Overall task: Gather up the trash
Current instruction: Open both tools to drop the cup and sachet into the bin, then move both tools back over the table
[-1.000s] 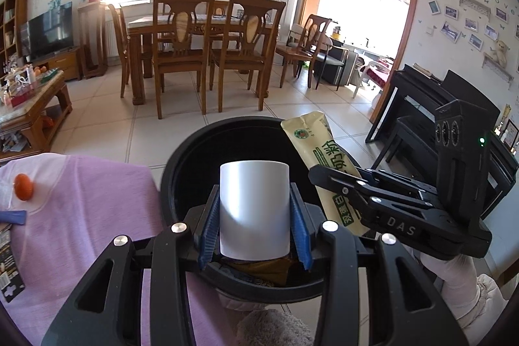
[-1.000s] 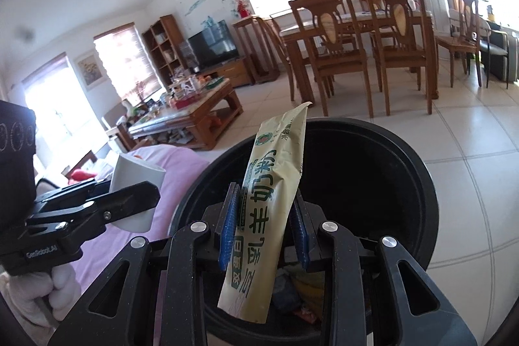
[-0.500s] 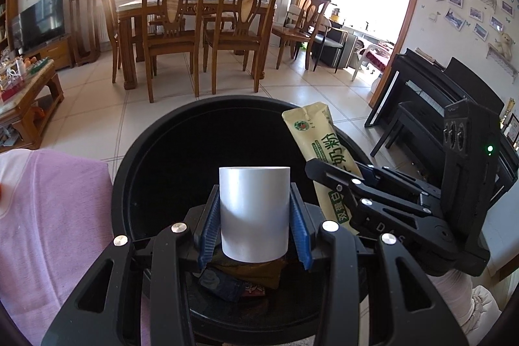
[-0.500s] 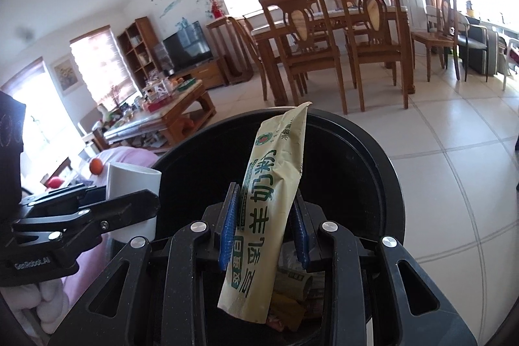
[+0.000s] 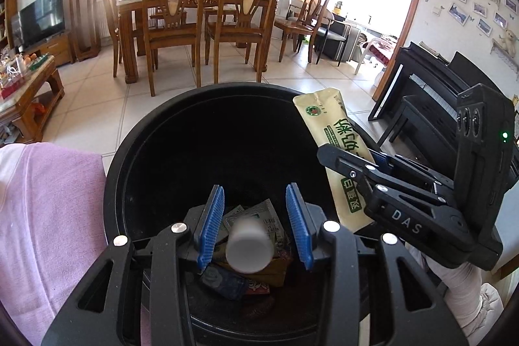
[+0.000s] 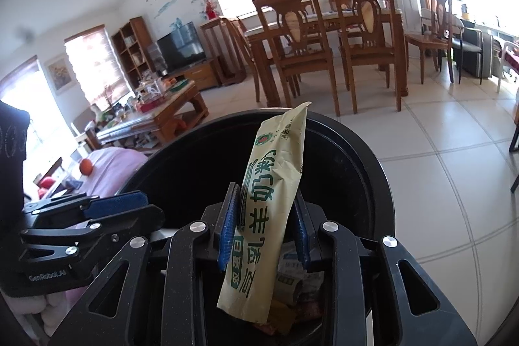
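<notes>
Two hand-held grippers hang over a round black trash bin [image 5: 207, 125] that already holds wrappers. The left gripper [image 5: 256, 222] has its blue pads spread; a blurred white paper cup [image 5: 249, 244] is below and clear of them, dropping into the bin. The right gripper [image 6: 265, 227], at the bin's right side, pinches a yellow-green powder sachet [image 6: 269, 209] upright above the opening. Risk: the tall, light sachet may catch on a pad or tip over the near rim when let go.
</notes>
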`<state>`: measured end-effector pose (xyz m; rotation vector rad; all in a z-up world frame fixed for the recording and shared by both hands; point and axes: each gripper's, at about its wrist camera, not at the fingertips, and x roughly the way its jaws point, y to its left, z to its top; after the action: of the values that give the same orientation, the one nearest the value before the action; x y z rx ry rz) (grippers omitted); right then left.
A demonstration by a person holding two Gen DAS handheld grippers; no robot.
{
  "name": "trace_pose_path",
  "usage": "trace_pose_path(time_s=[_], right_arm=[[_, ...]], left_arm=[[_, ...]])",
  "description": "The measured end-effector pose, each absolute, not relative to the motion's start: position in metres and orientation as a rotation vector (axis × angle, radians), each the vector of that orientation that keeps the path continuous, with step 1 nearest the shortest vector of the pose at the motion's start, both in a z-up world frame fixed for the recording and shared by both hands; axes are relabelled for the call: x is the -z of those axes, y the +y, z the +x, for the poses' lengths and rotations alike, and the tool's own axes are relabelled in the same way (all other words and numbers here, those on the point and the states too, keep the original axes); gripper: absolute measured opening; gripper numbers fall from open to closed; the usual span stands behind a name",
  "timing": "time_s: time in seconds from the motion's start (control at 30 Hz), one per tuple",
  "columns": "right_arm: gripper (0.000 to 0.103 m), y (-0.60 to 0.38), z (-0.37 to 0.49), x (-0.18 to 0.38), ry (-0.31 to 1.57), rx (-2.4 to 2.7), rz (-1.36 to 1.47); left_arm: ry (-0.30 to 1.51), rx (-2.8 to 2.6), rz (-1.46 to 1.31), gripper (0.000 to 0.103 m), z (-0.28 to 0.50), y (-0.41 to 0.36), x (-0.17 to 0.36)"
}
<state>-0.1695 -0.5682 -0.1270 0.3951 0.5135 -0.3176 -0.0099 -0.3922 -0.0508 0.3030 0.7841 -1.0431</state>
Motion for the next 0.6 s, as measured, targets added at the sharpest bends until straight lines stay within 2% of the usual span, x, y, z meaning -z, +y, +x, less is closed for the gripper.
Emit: trace_pose_path(time_s=[0.07, 0.13, 0.17, 0.23, 0.3, 0.43, 0.53, 0.6], right_arm=[[0.032, -0.566, -0.169, 0.125, 0.514, 0.318, 0.4], [0.032, -0.566, -0.169, 0.125, 0.519, 0.319, 0.396], [0.032, -0.565, -0.168, 0.125, 0.523, 0.319, 0.393], [0.041, -0.563, -0.169, 0.124, 0.524, 0.322, 0.386], [0.045, -0.562, -0.169, 0.123, 0.522, 0.322, 0.384], [0.046, -0.561, -0.17, 0.123, 0.519, 0.327, 0.384], [0.057, -0.562, -0.172, 0.123, 0.509, 0.337, 0.383], [0.058, -0.56, -0.173, 0.121, 0.503, 0.339, 0.381]], left_arm=[[0.783, 1.039, 0.303, 0.042, -0.01, -0.391, 0.051], [0.772, 1.031, 0.303, 0.057, -0.011, -0.39, 0.049], [0.753, 1.028, 0.3, 0.06, -0.013, -0.389, 0.047], [0.723, 1.027, 0.301, 0.071, -0.015, -0.386, 0.044], [0.706, 1.024, 0.312, 0.073, -0.018, -0.385, 0.044], [0.7, 1.019, 0.319, 0.075, -0.02, -0.382, 0.043], [0.687, 1.005, 0.313, 0.08, -0.02, -0.377, 0.039], [0.675, 0.998, 0.307, 0.083, -0.019, -0.372, 0.037]])
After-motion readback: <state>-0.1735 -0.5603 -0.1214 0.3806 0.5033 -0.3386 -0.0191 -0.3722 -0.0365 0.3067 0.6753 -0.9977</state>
